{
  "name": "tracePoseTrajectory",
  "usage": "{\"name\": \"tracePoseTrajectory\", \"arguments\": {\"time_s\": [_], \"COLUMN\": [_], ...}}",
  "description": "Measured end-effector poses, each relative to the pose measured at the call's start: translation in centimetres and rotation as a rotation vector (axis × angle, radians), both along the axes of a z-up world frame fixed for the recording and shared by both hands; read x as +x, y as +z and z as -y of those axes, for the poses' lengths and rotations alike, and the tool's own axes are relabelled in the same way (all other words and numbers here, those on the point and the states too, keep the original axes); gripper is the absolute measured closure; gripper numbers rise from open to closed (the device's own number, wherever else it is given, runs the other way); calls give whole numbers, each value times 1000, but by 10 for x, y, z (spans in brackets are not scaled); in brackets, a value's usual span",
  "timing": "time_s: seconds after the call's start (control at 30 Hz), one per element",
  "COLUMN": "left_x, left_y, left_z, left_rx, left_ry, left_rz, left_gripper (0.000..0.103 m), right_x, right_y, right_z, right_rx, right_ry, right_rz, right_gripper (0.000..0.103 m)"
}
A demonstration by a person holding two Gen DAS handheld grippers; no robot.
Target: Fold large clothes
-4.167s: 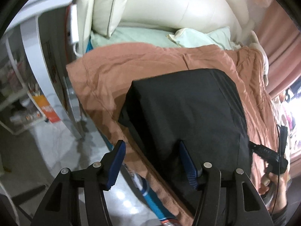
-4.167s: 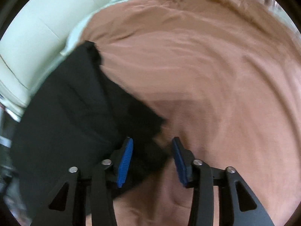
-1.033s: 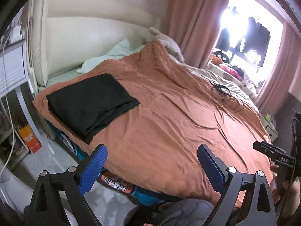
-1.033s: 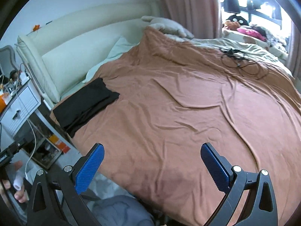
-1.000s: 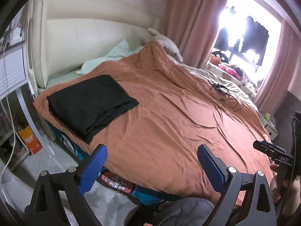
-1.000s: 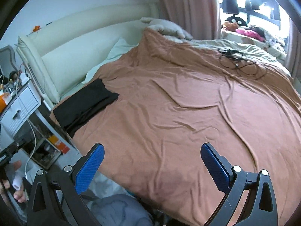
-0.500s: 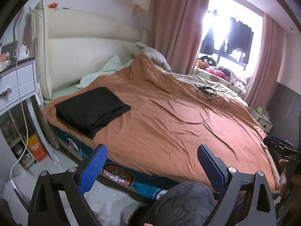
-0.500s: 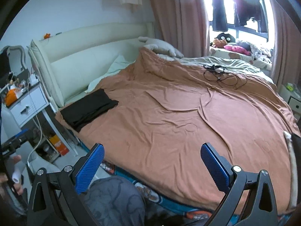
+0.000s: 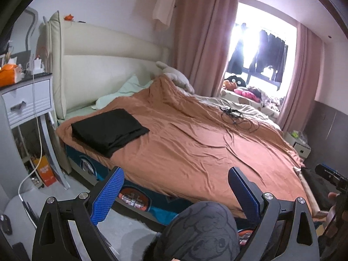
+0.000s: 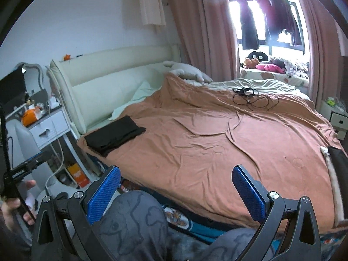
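Note:
A folded black garment point(image 9: 109, 128) lies in a neat stack on the near-left corner of the brown bedspread point(image 9: 195, 143), close to the headboard; in the right wrist view the black garment point(image 10: 114, 134) sits at the left side of the bedspread point(image 10: 217, 143). My left gripper point(image 9: 175, 193) is wide open and empty, well back from the bed, above a grey-trousered knee point(image 9: 202, 228). Also wide open and empty, my right gripper point(image 10: 176, 192) hangs over the person's knees point(image 10: 130, 224). Neither gripper touches any cloth.
A cream headboard point(image 9: 104, 74) and white bedside table point(image 9: 26, 100) stand at left. A tangle of black cables point(image 9: 237, 117) lies on the far side of the bed. A dark cloth point(image 10: 339, 161) drapes the bed's right edge. Pink curtains point(image 9: 202, 43) frame a bright window.
Both grippers let go of the black garment, opened wide and pulled far back from the bed. Over the last second the views rose and retreated further, showing the whole room.

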State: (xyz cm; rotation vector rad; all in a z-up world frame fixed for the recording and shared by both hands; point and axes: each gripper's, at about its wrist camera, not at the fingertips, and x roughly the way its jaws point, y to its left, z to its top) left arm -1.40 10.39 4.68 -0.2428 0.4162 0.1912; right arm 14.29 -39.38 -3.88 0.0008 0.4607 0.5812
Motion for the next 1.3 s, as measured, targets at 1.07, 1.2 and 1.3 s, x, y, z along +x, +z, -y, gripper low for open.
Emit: {"name": "tracePoseTrajectory", "arguments": {"time_s": [1.07,1.2,1.3], "left_x": [-4,0,1], "left_y": [-54,-58,-61], "left_z": [57,57,55], "left_rx": [104,108,101], "left_ry": [-28,-31,-32], "left_rz": [68,56,48], "left_gripper": [1,1,1], "right_x": [4,7,6], "right_y": [-81,-87,-88], "right_z": [48,48,49], "right_rx": [42,34,31], "right_ry": [-98,-106,-108], "right_rz": [9,-8,-9], "right_gripper": [1,1,1]}}
